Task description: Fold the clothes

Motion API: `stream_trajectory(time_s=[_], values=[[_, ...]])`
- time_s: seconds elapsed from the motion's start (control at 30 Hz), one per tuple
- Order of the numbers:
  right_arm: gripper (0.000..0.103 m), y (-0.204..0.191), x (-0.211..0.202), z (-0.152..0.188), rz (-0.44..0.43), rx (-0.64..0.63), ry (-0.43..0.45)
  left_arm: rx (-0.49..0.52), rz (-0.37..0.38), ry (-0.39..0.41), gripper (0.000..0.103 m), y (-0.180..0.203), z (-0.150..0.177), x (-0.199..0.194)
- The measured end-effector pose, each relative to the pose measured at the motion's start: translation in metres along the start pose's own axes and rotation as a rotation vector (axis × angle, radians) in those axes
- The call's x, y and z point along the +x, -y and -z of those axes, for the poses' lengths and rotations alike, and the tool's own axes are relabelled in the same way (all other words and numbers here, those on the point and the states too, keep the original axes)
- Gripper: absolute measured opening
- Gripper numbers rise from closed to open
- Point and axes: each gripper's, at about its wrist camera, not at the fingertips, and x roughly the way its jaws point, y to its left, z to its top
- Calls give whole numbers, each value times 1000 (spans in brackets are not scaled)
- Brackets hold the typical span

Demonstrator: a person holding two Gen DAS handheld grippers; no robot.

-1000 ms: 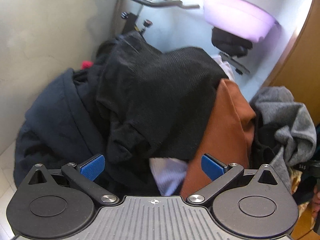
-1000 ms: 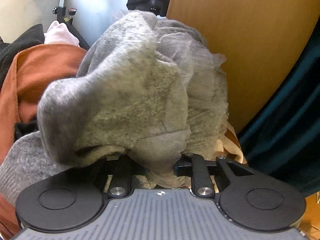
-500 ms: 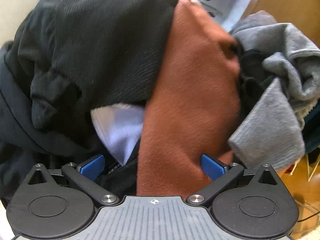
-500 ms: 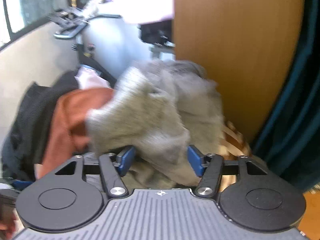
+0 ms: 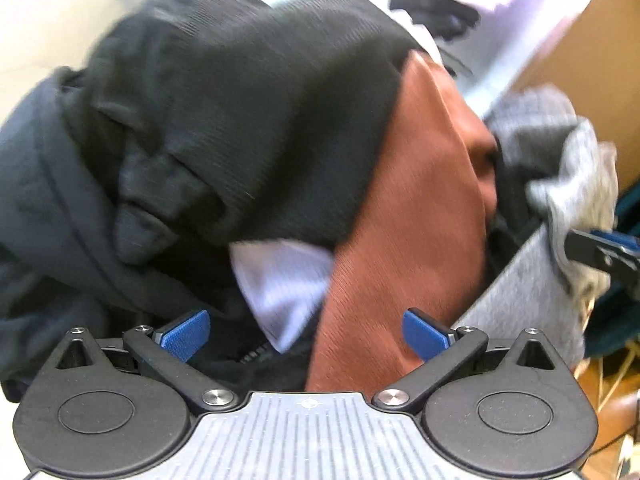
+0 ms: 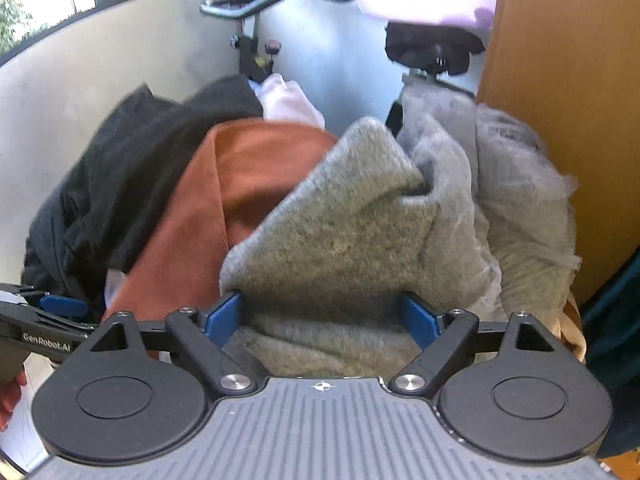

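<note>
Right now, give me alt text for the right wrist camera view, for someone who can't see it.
The right gripper, jaws open, sits against a grey knit sweater on a heap of clothes. A rust-orange garment and a black garment lie to its left, pale grey tulle fabric to its right by a wooden panel. The left gripper shows at the left edge.

Cannot make out what carries the pile: buried wholly under clothes. Lowest on the left, a dark navy hoodie (image 5: 48, 200), slumped down to the bottom edge of the left wrist view. Draped over it, a black knit garment (image 5: 260, 120). Beside that and touching it, a rust-orange garment (image 5: 408, 220), with a white cloth (image 5: 280, 280) peeking from below both. On the right, leaning against the orange, a grey sweater (image 6: 340, 232) and pale grey tulle (image 6: 520, 200). Low at the right of the heap, only a blurred brown strip (image 5: 588, 372), perhaps floor.
</note>
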Motion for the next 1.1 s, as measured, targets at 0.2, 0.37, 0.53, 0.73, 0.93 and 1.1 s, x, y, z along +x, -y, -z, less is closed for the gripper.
stream_trajectory(time_s=[0.2,0.37,0.53,0.73,0.93,1.1], values=[[100,-16,25,9,-15,-98,-66,-81,-29,35,102,-14,-12,-11],[100,-30,57,26,65,-268,-86,-60,-44,21,102,-5,-15,-5],[71,-20,51,27,79,-345,-103,-27,-40,3,102,6,-15,4],[61,34,52,33,257,-241,-186,-33,-15,3,102,12,-15,13],[64,68,65,46,347,-183,-233,12,-4,-29,102,23,-8,27],[78,55,69,52,344,-219,-221,-21,26,-106,102,16,2,45]])
